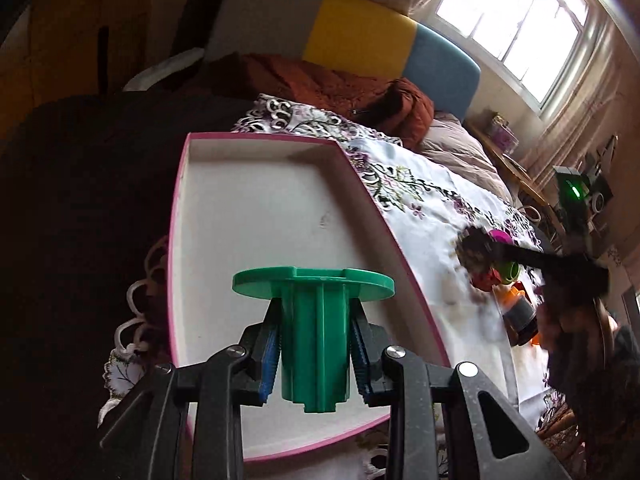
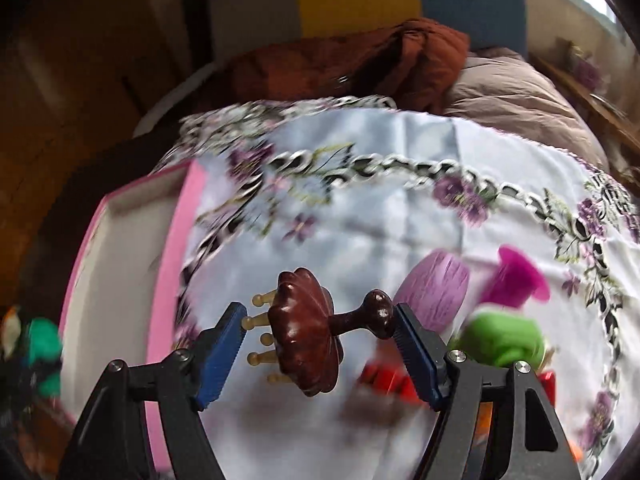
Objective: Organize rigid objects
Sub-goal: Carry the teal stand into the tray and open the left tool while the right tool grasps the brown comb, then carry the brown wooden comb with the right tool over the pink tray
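Green plastic piece (image 1: 314,336), a ribbed stem with a flat round flange at its far end, sits clamped between the blue pads of the left gripper (image 1: 316,354), which presses on the stem from both sides. Directly beyond and beneath it lies the pink-rimmed white tray (image 1: 256,208), its floor bare where it shows. To the right of that tool, past the tray's edge, the floral cloth (image 1: 432,216) carries a blurred cluster of small items, with the other tool's dark shape over them. The right gripper (image 2: 320,344) grasps a dark brown wooden massager (image 2: 306,332): its knob handle presses against the right pad, and its pale pegs point toward the left pad, one peg touching it or nearly so. Just beyond its right finger lie a lilac wooden piece (image 2: 434,290), a magenta flanged piece (image 2: 516,276) and a lime green piece (image 2: 500,338), all motion-blurred, with red pieces (image 2: 390,382) under the tool. Off to its left stands the tray's pink wall (image 2: 176,264), and the green piece appears as a smear at the far left edge (image 2: 42,346). A rust-coloured quilted garment (image 2: 360,64) lies heaped well ahead.
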### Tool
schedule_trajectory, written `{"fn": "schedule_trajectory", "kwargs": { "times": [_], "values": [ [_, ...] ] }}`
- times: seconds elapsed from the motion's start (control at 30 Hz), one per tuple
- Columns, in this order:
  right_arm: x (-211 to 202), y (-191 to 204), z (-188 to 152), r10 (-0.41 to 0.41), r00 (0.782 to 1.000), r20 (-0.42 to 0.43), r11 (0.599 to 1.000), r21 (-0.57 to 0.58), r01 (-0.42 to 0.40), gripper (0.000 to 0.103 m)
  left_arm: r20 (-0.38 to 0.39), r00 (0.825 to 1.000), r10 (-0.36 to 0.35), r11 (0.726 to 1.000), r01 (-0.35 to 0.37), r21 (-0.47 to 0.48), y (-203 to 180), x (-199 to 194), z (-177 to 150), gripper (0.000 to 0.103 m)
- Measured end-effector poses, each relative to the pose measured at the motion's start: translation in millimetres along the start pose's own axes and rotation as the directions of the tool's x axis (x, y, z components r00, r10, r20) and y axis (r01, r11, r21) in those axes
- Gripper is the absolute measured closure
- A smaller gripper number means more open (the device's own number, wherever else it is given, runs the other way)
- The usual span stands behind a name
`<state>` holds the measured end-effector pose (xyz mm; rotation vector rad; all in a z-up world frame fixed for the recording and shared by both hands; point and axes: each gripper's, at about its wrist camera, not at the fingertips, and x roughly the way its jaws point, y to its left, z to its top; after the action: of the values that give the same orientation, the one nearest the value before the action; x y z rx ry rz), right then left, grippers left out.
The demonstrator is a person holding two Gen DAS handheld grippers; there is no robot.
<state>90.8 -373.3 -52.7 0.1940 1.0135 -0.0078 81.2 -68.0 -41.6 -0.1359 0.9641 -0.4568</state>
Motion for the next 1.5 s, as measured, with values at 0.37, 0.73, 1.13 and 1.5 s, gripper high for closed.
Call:
{"fn": "schedule_trajectory", "kwargs": {
  "times": [0.37,0.73,1.13,1.5],
  "values": [
    [-1.0,5.2,-23.1,-0.021,0.999,0.024,0.996,-0.09,0.023,0.029,-0.035,0.998,0.056,0.996,-0.058,-0.068,34.3,28.2,47.8,0.073],
    [-1.1,7.4,-23.0,-0.025,0.999,0.026,0.994,-0.104,0.028,0.029,-0.018,0.98,0.198,0.98,-0.198,-0.034,48.0,73.8,105.2,0.068],
    [0.5,8.4,-22.5,-0.033,0.999,0.026,0.993,-0.115,0.036,0.029,-0.006,0.984,0.18,0.983,-0.18,-0.047,37.1,30.5,48.3,0.062],
    [-0.2,11.7,-24.5,-0.049,0.998,0.033,0.99,-0.131,0.053,0.029,0.007,0.982,0.187,0.981,-0.187,0.044,-7.8,-11.7,-10.1,0.062]
  ]
}}
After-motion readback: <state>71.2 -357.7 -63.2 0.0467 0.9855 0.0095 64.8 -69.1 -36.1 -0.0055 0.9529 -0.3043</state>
